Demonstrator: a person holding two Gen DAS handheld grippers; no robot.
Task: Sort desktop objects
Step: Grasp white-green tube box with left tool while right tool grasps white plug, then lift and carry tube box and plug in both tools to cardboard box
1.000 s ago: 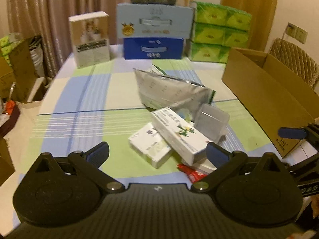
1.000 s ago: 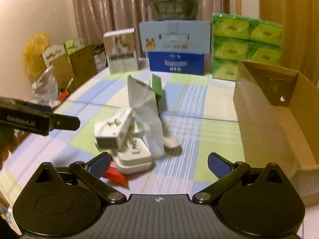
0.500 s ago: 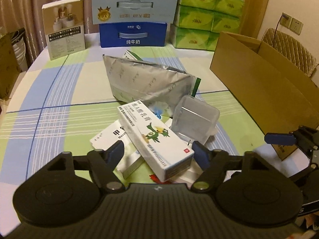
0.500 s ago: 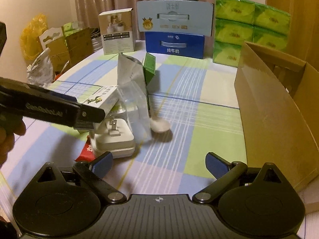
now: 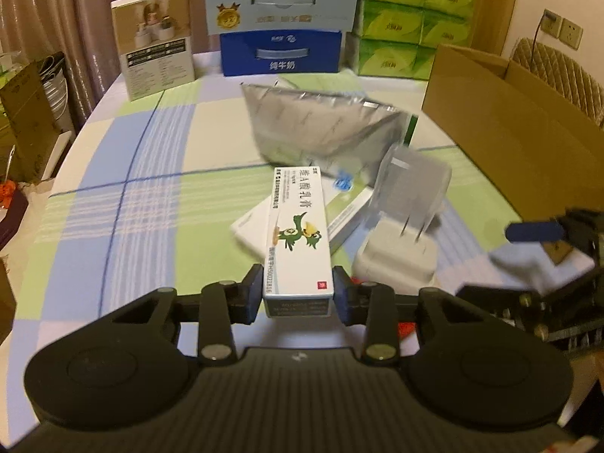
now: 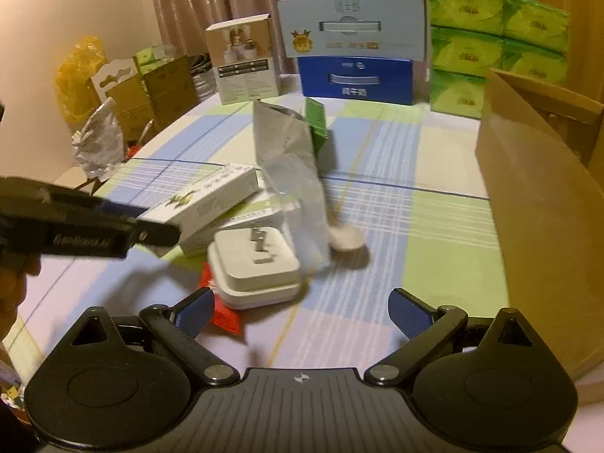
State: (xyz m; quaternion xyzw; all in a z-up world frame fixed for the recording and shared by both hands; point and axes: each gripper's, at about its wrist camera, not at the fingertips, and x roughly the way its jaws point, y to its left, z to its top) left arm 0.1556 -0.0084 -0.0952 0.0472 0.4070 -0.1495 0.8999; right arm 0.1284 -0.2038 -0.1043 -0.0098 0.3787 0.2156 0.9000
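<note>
My left gripper (image 5: 298,290) is closing its jaws on the near end of a white ointment box with a green bird (image 5: 298,226), and both pads press its sides. The box lies on a flat white box (image 5: 253,230) in the pile. To the right of it sit a white charger (image 5: 396,260) and a clear plastic cover (image 5: 411,188), with a silver foil pouch (image 5: 317,124) behind. My right gripper (image 6: 302,311) is wide, its jaws closing slightly with nothing between them. The charger (image 6: 256,264) and a red packet (image 6: 222,317) lie just ahead of its left finger.
An open cardboard box (image 6: 547,188) stands along the right side of the checked tablecloth. Blue milk cartons (image 5: 283,53), green tissue packs (image 5: 407,19) and a white product box (image 5: 158,41) line the far edge. A small white round thing (image 6: 345,239) lies mid-table.
My left gripper dropped onto the pile and went from wide open to closed on the bird box, which turned to point away. The right gripper edged closer to the charger.
</note>
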